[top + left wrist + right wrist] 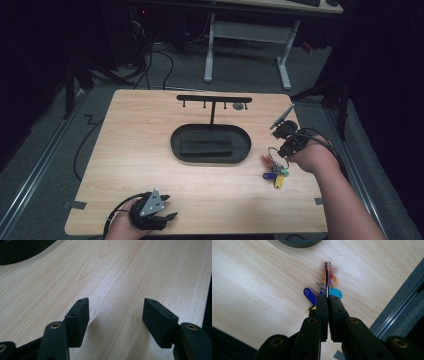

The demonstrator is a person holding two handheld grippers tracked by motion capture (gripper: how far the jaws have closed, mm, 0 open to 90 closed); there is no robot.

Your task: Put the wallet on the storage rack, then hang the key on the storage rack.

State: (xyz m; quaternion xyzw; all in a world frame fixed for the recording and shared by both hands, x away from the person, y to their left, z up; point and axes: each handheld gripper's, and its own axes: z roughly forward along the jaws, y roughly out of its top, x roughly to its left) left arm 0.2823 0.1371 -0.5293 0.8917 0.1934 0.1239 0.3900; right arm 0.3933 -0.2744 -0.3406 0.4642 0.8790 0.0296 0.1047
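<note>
Spreading under both grippers, the pale wooden bench (150, 165) carries a black oval tray (210, 144) with a dark flat block (206, 147) lying in it and a black T-shaped hook rack (214, 99) rising behind; both sit well beyond the jaws. The left gripper (116, 312) rests with jaws apart, nothing between them. The right gripper (327, 298) has its jaws clamped on the thin metal ring of a bunch of coloured key tags (325, 287), which dangles just beyond the tips. I judge it light, loose and swinging; the stiff, slippery ring is the sound hold.
</note>
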